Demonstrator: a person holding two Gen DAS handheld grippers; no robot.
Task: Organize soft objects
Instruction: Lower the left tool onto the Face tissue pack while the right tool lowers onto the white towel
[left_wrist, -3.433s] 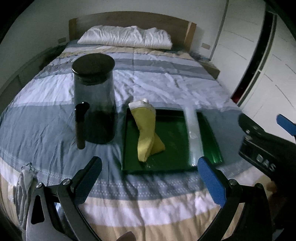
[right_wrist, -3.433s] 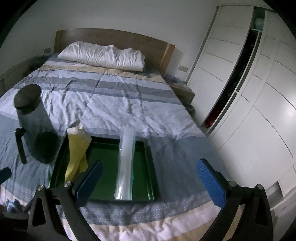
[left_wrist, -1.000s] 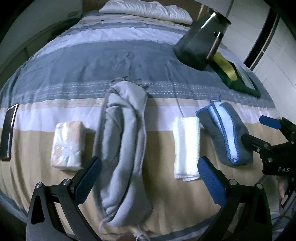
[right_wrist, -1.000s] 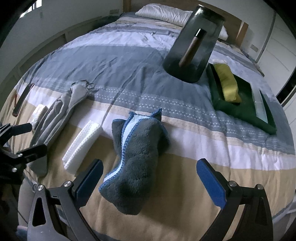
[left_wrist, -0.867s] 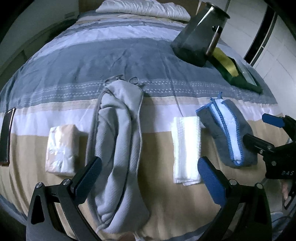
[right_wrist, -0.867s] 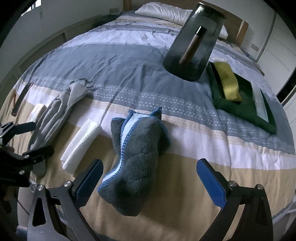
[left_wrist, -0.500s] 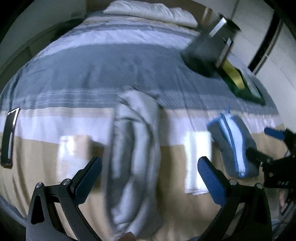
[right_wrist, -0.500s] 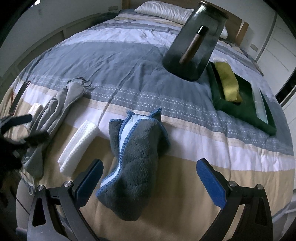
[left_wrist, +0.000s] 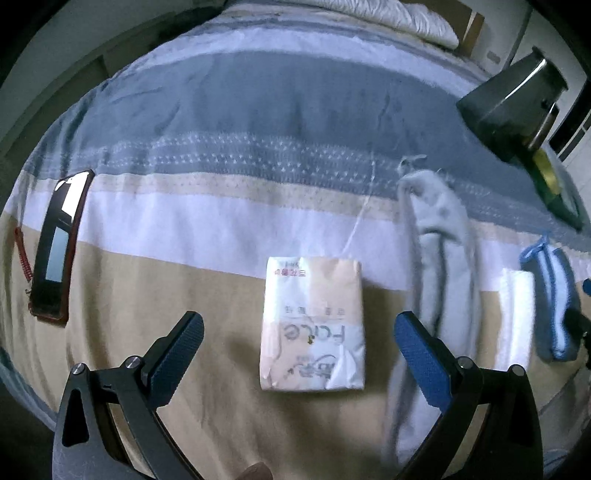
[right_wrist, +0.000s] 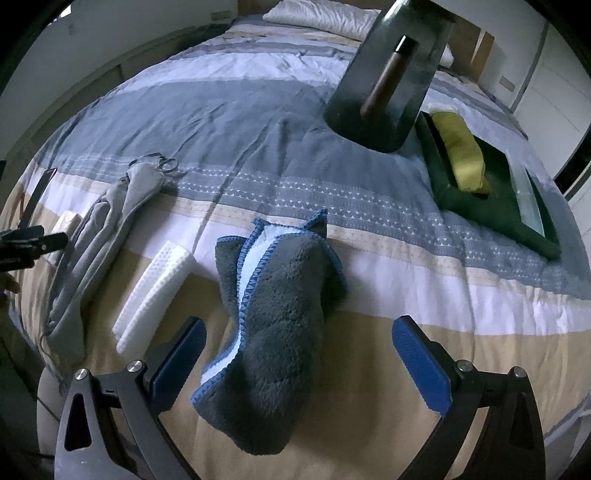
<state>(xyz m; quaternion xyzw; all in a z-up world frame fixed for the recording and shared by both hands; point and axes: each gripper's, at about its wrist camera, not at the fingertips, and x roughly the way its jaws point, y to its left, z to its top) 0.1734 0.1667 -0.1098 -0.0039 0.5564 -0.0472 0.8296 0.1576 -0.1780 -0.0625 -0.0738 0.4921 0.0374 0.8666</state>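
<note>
A tissue pack (left_wrist: 314, 325) in printed wrap lies on the striped bed, between the open jaws of my left gripper (left_wrist: 298, 345), which is empty above it. To its right lie a grey folded garment (left_wrist: 439, 236), a white folded cloth (left_wrist: 515, 314) and a dark grey towel with blue trim (left_wrist: 554, 306). In the right wrist view the grey towel (right_wrist: 280, 321) lies under my open, empty right gripper (right_wrist: 297, 360), with the white cloth (right_wrist: 159, 291) and the grey garment (right_wrist: 99, 236) to its left.
A phone in a red case (left_wrist: 55, 243) lies at the left edge of the bed. A dark glass jar (right_wrist: 391, 74) stands further up the bed, beside a green tray (right_wrist: 476, 210) holding a yellow cloth (right_wrist: 461, 155) and a clear sleeve. A pillow (right_wrist: 321, 16) lies at the headboard.
My left gripper has swung left, from over the grey garment to over the tissue pack. My right gripper has held over the grey towel, moving in slightly.
</note>
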